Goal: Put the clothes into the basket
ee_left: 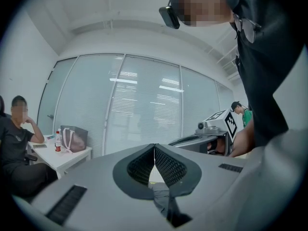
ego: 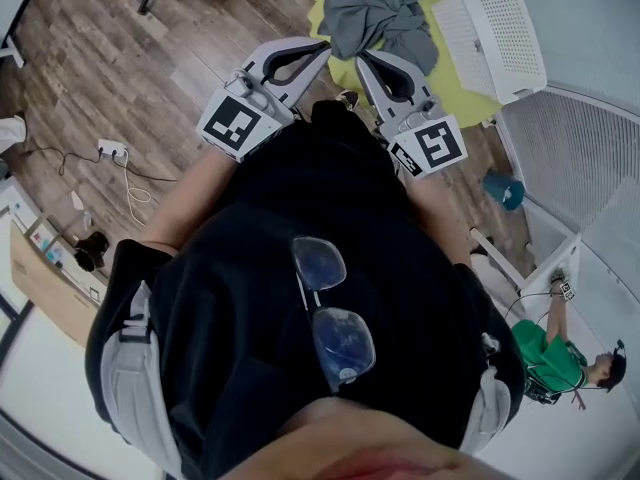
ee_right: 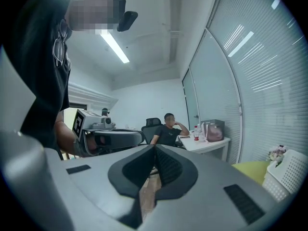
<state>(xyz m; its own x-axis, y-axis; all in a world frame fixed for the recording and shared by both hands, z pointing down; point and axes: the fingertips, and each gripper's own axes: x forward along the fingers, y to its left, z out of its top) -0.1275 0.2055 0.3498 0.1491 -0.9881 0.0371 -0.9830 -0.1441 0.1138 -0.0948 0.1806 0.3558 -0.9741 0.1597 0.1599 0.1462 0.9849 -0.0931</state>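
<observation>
Grey clothes point(ego: 380, 18) lie in one crumpled heap on the yellow-green surface point(ego: 470, 98), not yet in the white basket point(ego: 505, 38). The basket sits on the same surface just to the right of the heap, close to it and possibly touching.

Left gripper point(ego: 325, 44): jaws closed tip to tip, nothing between them. Its own view point(ee_left: 154, 148) confirms this. Dark grey cloth shows below through the gap behind the tips, lying underneath rather than gripped.

Right gripper point(ego: 363, 58): jaws likewise closed and empty, confirmed in its own view point(ee_right: 155, 148).

Key relation: the heap lies directly ahead of both sets of jaws, with its near edge just beyond the tips. Its longer spread runs across the head view, left to right. The right gripper is nearer the basket, the left nearer the heap's left end.

Judgement: both jaws must open before any grasp. The carry is short and rightward. The surface's edge lies close under the grippers, and wooden floor point(ego: 150, 58) is open to the left.
</observation>
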